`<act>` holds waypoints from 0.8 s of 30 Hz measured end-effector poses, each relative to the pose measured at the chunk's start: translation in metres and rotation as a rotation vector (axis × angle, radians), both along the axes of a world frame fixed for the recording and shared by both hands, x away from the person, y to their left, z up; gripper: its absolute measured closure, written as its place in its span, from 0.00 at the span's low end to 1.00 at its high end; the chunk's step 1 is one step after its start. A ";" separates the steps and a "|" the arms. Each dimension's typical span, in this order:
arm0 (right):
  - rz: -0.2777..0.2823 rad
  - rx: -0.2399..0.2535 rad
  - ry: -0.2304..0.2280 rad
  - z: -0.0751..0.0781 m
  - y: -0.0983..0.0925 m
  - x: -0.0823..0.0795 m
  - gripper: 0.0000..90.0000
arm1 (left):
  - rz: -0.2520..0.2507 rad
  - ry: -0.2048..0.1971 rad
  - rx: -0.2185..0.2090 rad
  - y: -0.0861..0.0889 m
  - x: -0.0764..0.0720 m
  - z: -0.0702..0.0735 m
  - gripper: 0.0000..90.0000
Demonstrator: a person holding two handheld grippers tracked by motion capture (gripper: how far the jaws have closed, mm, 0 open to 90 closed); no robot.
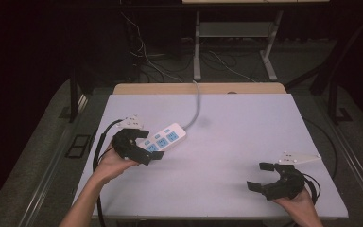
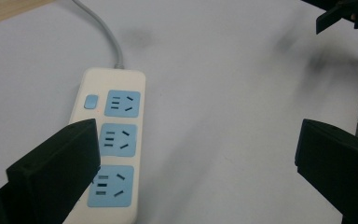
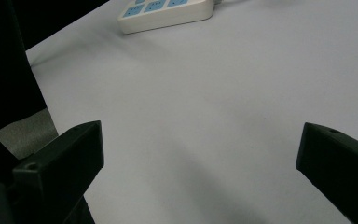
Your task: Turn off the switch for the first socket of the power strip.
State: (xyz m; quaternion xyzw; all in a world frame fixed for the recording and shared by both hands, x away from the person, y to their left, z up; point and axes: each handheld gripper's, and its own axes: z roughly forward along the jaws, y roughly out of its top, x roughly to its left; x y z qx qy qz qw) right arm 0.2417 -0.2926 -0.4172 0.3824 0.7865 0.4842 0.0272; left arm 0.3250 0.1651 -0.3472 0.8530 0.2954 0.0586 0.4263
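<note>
Both grippers sit at the near edge of the table (image 1: pixel 227 118), one per hand. Right gripper (image 1: pixel 261 176) is near right, jaws wide apart w/ nothing between them, held low over bare tabletop and well apart from the strip; prob. just parked out of the way while the other hand works. Left gripper (image 1: pixel 147 144) is at the near left, jaws also spread wide, holding nothing. It sits at the near end of the power strip (image 1: pixel 163 138); in the left gripper view one jaw overlaps the strip's (image 2: pixel 114 144) near corner, the other is far off to the side over bare table. Can't tell if that jaw touches the casing or just hovers above it.

Strip lies flat on the left half of the table, angled, blue sockets facing up. Its grey cord (image 1: pixel 196 106) runs off the far edge, so the strip is tethered and likely can't shift far. Wide opening suggests the left hand is lining up to straddle the strip's width before closing.
</note>
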 end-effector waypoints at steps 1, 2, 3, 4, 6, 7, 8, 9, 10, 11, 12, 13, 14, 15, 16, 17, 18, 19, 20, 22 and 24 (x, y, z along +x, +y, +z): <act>0.000 0.000 0.000 0.000 0.000 0.000 0.01 | -0.001 0.000 0.002 0.000 0.001 0.001 0.00; 0.000 0.000 0.001 0.000 0.000 0.000 0.00 | 0.000 -0.001 0.003 0.000 0.003 0.002 0.00; 0.001 0.000 -0.001 0.000 0.000 0.000 0.00 | -0.004 -0.003 0.007 0.000 0.004 0.003 0.00; 0.001 -0.001 -0.001 0.000 0.000 0.000 0.00 | -0.002 -0.002 0.008 0.000 0.005 0.004 0.00; 0.000 -0.002 -0.002 0.000 0.000 0.000 0.01 | -0.001 -0.002 0.009 0.001 0.008 0.006 0.00; 0.000 -0.003 -0.002 0.000 0.000 0.000 0.00 | 0.000 -0.004 0.014 0.001 0.010 0.007 0.00; 0.000 -0.003 -0.001 0.000 0.001 0.000 0.00 | 0.001 -0.003 0.016 0.001 0.011 0.008 0.00; 0.000 -0.004 -0.001 0.000 0.001 0.000 0.00 | 0.000 -0.006 0.024 0.001 0.013 0.009 0.00; -0.001 -0.005 0.000 0.000 0.001 0.000 0.00 | 0.000 -0.006 0.029 0.001 0.014 0.010 0.00; -0.001 -0.006 -0.001 0.000 0.001 0.000 0.00 | -0.001 -0.006 0.034 0.001 0.016 0.010 0.00; -0.001 -0.005 0.000 0.000 0.001 0.000 0.00 | 0.003 -0.007 0.033 0.001 0.017 0.011 0.00; 0.000 -0.006 0.001 -0.001 0.001 0.000 0.00 | 0.000 -0.007 0.037 0.001 0.019 0.012 0.00; 0.000 -0.006 0.001 -0.001 0.001 0.000 0.00 | 0.002 -0.006 0.037 0.001 0.020 0.012 0.00; 0.000 -0.006 0.001 -0.001 0.001 0.000 0.00 | 0.001 -0.004 0.039 0.001 0.021 0.013 0.00; 0.000 -0.005 0.001 -0.001 0.001 0.000 0.00 | 0.002 -0.005 0.041 0.001 0.022 0.013 0.00; 0.000 -0.005 0.001 -0.001 0.001 0.000 0.00 | 0.003 -0.004 0.047 0.001 0.023 0.013 0.00; 0.000 -0.006 0.001 -0.001 0.001 0.000 0.00 | 0.001 -0.005 0.052 0.001 0.024 0.014 0.00; 0.000 -0.007 0.001 -0.001 0.001 0.000 0.00 | 0.003 -0.002 0.053 0.001 0.025 0.014 0.00; 0.000 -0.006 0.001 -0.001 0.001 0.000 0.00 | 0.002 -0.002 0.056 0.001 0.027 0.015 0.00; 0.000 -0.007 0.000 -0.001 0.001 -0.001 0.00 | 0.003 0.000 0.058 0.000 0.029 0.016 0.00; -0.001 -0.006 0.003 -0.001 0.001 -0.001 0.00 | 0.000 0.000 0.065 -0.001 0.031 0.016 0.00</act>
